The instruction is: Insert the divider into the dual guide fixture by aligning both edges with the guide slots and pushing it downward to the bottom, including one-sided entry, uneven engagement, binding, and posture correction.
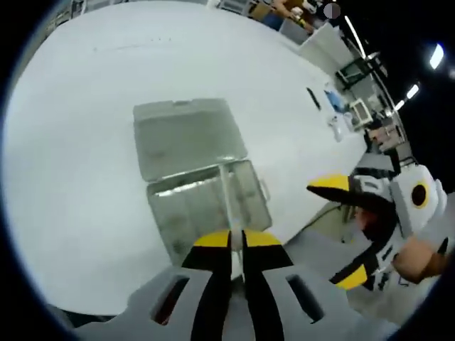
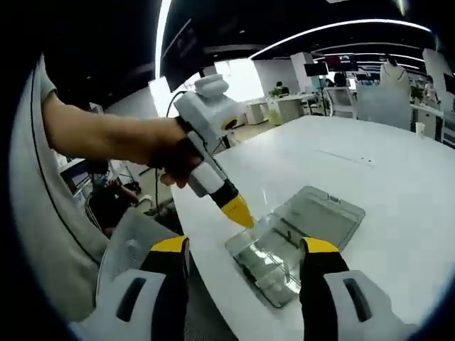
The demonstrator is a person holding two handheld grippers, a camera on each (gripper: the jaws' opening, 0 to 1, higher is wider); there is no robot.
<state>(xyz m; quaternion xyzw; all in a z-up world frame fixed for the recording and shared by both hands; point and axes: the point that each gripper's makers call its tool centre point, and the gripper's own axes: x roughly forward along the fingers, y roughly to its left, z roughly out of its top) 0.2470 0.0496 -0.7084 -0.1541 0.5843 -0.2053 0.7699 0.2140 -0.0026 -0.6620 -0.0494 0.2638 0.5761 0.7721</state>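
Observation:
A clear plastic box, the guide fixture [image 1: 181, 209], lies on the white table with its lid [image 1: 186, 135] folded open behind it. My left gripper [image 1: 237, 243] is shut on a thin clear divider [image 1: 229, 190] that stands on edge over the middle of the box. In the right gripper view a hand holds the left gripper [image 2: 239, 211], its yellow tip at the near-left end of the fixture [image 2: 274, 266]. My right gripper [image 2: 245, 250] is open and empty, hovering off the table edge short of the box. It enters the left gripper view from the right [image 1: 348, 231].
The white table [image 1: 78, 142] stretches wide beyond the box, and its rounded edge runs close to the box's near side. Small items [image 1: 334, 106] lie at its far right. A person's bare forearm [image 2: 106, 138] crosses the left. Office desks and chairs stand beyond.

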